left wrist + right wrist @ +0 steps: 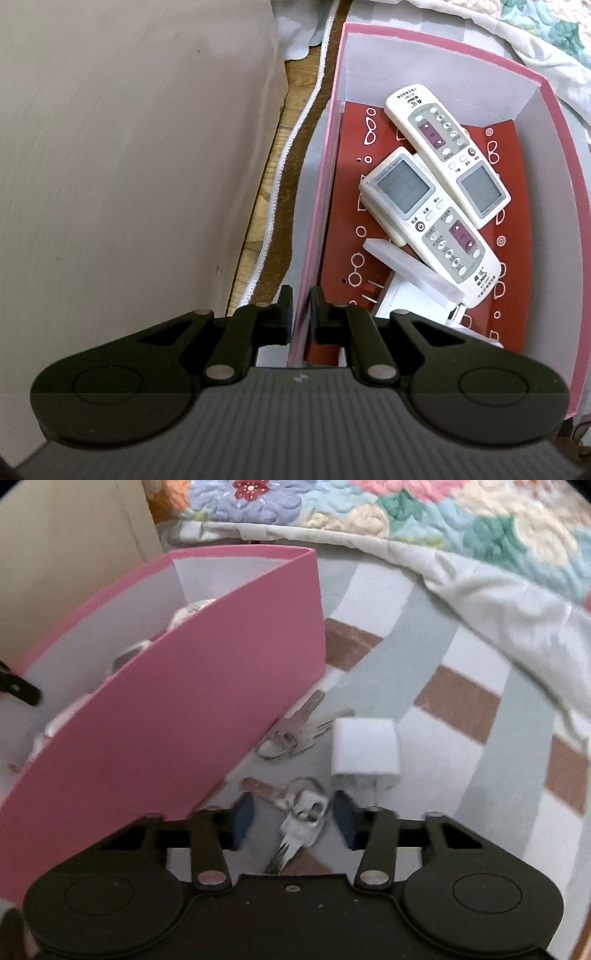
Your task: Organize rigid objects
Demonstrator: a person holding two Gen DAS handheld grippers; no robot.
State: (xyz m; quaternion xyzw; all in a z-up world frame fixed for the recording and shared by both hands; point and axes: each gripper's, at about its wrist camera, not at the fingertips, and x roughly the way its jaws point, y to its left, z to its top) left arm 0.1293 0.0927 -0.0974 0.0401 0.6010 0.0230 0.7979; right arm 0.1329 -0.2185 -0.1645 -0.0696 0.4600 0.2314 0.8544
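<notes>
Box: pink box (554, 122) on the striped bedsheet (461, 709); inside lie 2 white remotes (428, 218), 1 crossing the other, above a translucent lid (413, 269) and a white charger (402, 299)
Left gripper: left gripper (299, 310) clenched on the box's near wall, 1 finger outside and 1 inside, so it is steadying the box
Right gripper: right gripper (293, 819) released, jaws apart on either side of the near key bunch (303, 812) on the sheet; not touching it that I can tell
Left to sort: a 2nd key bunch (291, 731) just beside the box's outer wall; a white plug adapter (365, 753) near both bunches
Risk: keys lie flat on soft cloth, so closing fingers may pinch sheet, or grip only the ring and let the keys swing loose; the adapter's prongs sit just beside the right finger and could get knocked; a hard tug by the left could tip the box
</notes>
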